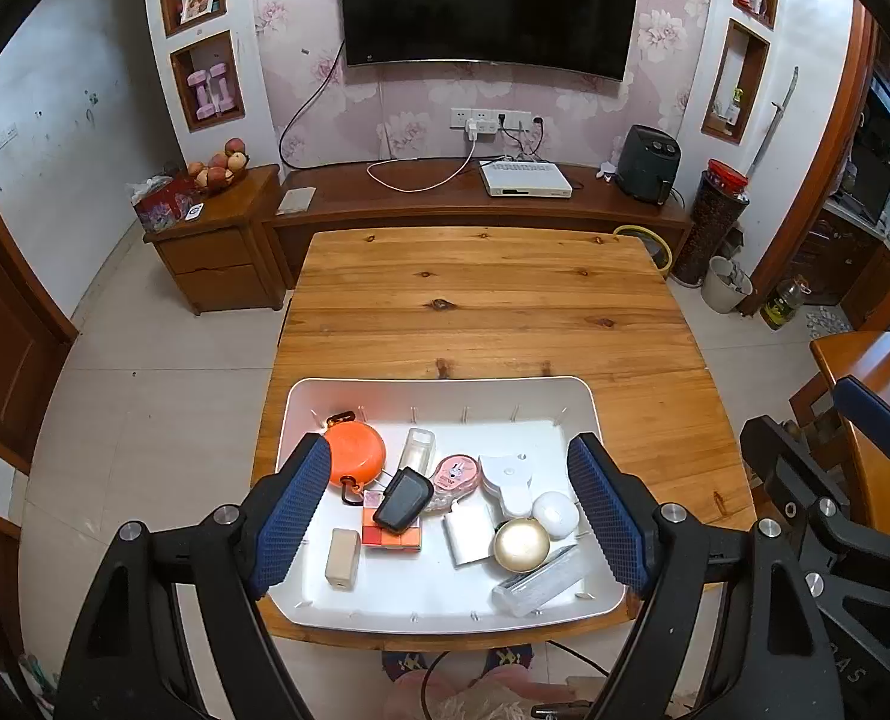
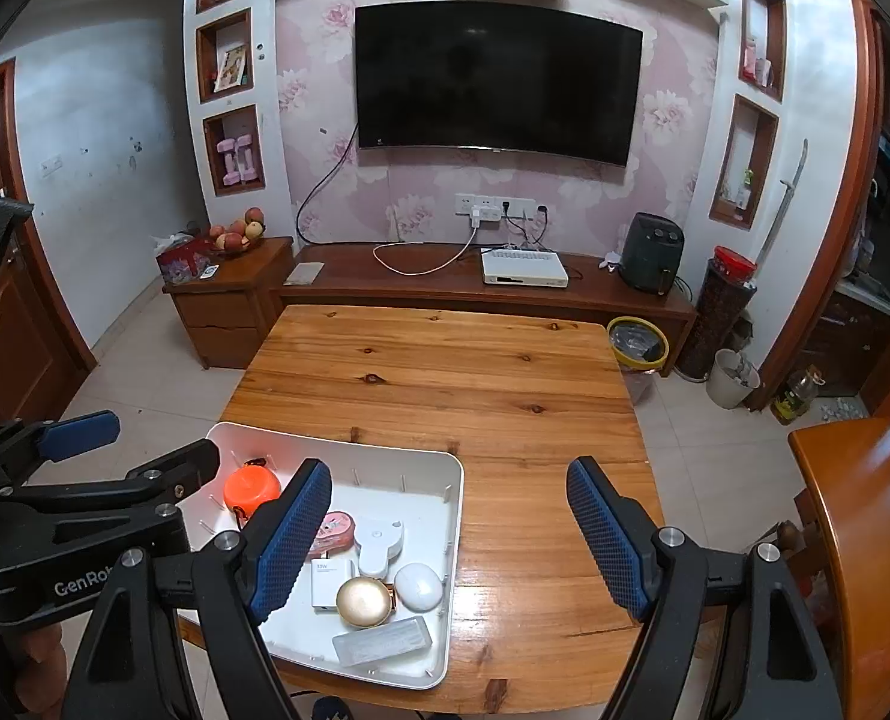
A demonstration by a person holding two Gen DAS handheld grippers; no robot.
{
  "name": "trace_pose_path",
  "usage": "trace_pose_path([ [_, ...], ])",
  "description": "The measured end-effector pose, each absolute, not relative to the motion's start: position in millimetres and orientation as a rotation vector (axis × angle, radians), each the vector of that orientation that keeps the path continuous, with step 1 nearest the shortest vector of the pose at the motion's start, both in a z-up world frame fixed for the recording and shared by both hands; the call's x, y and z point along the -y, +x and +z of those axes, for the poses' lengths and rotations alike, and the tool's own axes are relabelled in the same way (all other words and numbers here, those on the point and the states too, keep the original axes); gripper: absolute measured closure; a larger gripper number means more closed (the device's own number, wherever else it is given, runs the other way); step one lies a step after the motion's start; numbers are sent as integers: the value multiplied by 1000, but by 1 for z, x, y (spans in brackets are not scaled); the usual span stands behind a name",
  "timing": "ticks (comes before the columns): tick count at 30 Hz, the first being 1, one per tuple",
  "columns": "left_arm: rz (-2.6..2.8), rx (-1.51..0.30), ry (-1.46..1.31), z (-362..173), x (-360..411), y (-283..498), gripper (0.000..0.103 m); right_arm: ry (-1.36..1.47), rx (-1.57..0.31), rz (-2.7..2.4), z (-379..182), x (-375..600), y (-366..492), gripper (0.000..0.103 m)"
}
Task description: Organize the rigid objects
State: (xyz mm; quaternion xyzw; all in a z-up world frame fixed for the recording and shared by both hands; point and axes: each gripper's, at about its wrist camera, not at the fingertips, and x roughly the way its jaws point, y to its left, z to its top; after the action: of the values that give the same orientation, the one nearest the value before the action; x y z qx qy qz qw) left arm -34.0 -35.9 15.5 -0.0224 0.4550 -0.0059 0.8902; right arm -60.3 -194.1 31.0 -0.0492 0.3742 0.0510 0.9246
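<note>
A white tray (image 1: pixel 312 396) at the near edge of the wooden table (image 1: pixel 475 300) holds several small objects: an orange round case (image 1: pixel 354 453), a black car key (image 1: pixel 402 499), a colour-block cube (image 1: pixel 392 534), a beige block (image 1: pixel 342 558), a pink tape dispenser (image 1: pixel 455 474), a gold round compact (image 1: pixel 521 545), a white earbud case (image 1: pixel 556 515) and a clear box (image 1: pixel 538 582). My left gripper (image 1: pixel 451 516) is open and empty above the tray. My right gripper (image 2: pixel 449 540) is open and empty over the tray's right edge (image 2: pixel 454 540). The gold compact (image 2: pixel 363 602) also shows there.
The far part of the table (image 2: pixel 445 372) is bare wood. A TV bench (image 2: pixel 445 282) with a white set-top box (image 2: pixel 523 269) runs behind it. A yellow-rimmed bin (image 2: pixel 637 342) stands at the table's far right corner. Another wooden table (image 2: pixel 865 510) is on the right.
</note>
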Motion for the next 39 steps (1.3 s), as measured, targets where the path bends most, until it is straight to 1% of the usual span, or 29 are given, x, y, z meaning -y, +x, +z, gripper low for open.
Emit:
trace_pose_path([
  [39,-11,-962,-46,7,38,-35,20,-89,-787,99,22,189,-60,22],
])
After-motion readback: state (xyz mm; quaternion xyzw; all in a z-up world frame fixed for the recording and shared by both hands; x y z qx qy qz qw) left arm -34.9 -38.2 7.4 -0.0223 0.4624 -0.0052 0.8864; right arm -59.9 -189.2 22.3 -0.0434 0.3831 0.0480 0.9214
